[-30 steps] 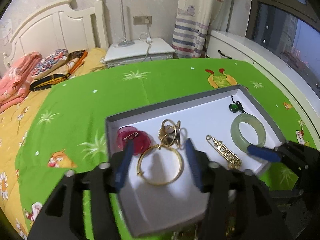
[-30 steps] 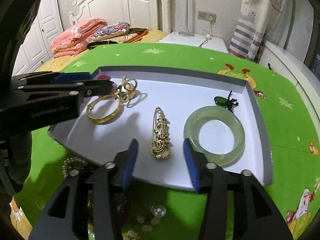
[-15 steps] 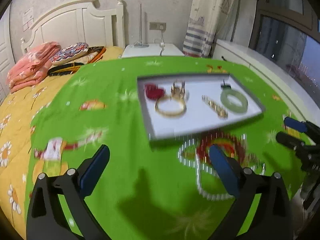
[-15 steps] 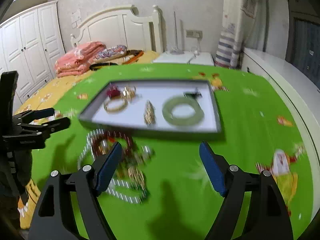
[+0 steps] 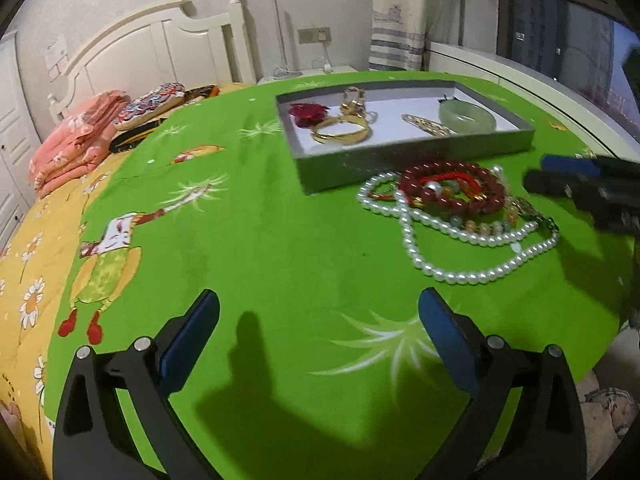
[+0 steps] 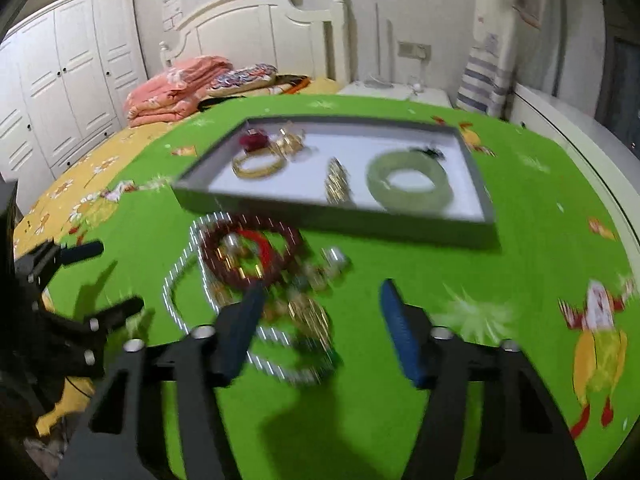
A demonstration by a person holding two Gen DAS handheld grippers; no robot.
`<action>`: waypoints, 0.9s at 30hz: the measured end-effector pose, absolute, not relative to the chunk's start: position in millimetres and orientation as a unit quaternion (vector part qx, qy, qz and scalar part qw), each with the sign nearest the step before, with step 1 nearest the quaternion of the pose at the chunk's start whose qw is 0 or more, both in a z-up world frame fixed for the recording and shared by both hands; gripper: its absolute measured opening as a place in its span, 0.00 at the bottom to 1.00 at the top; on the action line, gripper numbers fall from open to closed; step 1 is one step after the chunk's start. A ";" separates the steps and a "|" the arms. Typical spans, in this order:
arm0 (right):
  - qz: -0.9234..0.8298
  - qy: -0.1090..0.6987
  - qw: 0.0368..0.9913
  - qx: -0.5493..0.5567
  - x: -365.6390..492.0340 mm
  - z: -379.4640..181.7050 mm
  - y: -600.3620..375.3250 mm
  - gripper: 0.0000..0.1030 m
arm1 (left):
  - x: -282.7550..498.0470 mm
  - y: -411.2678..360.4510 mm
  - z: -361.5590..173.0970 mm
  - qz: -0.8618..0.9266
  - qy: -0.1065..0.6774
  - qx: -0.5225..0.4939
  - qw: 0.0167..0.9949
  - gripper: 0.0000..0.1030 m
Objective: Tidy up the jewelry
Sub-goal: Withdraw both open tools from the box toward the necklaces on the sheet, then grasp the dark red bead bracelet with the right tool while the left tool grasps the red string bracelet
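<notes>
We count a gold bangle (image 5: 340, 131), pale green jade bangle (image 5: 466, 117), gold chain (image 5: 425, 124) and red flower piece (image 5: 307, 112) already in the shallow grey tray (image 5: 400, 154), ahead of both jaws. Left: the tangled heap of pearl strand (image 5: 448, 236) and dark red beads (image 5: 452, 192), just before the right gripper (image 6: 320, 320). Both grippers, left gripper (image 5: 318, 332) included, stand apart and empty, with open green cloth (image 5: 260, 240) around.

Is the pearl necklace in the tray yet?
No, the pearl necklace lies on the green cloth in front of the gray tray, tangled with the red bead bracelet.
</notes>
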State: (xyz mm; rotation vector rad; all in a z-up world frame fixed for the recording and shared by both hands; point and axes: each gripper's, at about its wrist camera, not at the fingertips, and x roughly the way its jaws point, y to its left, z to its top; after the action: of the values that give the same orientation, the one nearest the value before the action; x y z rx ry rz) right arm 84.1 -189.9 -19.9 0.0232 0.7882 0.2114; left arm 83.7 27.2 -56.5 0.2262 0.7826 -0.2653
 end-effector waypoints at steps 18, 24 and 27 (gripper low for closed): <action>0.095 0.459 0.881 -0.055 148.0 -38.8 -151.2 0.22 | 89.1 49.5 -68.7 -0.142 0.379 0.077 0.911 0.96; 0.092 0.466 0.877 -0.067 149.7 -40.4 -144.9 0.22 | 90.7 50.7 -70.0 -0.144 0.388 0.070 0.907 0.96; 0.095 0.451 0.885 -0.071 144.6 -40.8 -144.6 0.13 | 91.5 49.1 -69.9 -0.139 0.393 0.068 0.906 0.96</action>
State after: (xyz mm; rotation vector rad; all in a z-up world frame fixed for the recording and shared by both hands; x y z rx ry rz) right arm 144.6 -144.6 -40.8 -0.1467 0.9382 0.1982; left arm 91.5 49.1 -69.9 0.1413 0.8126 -0.2862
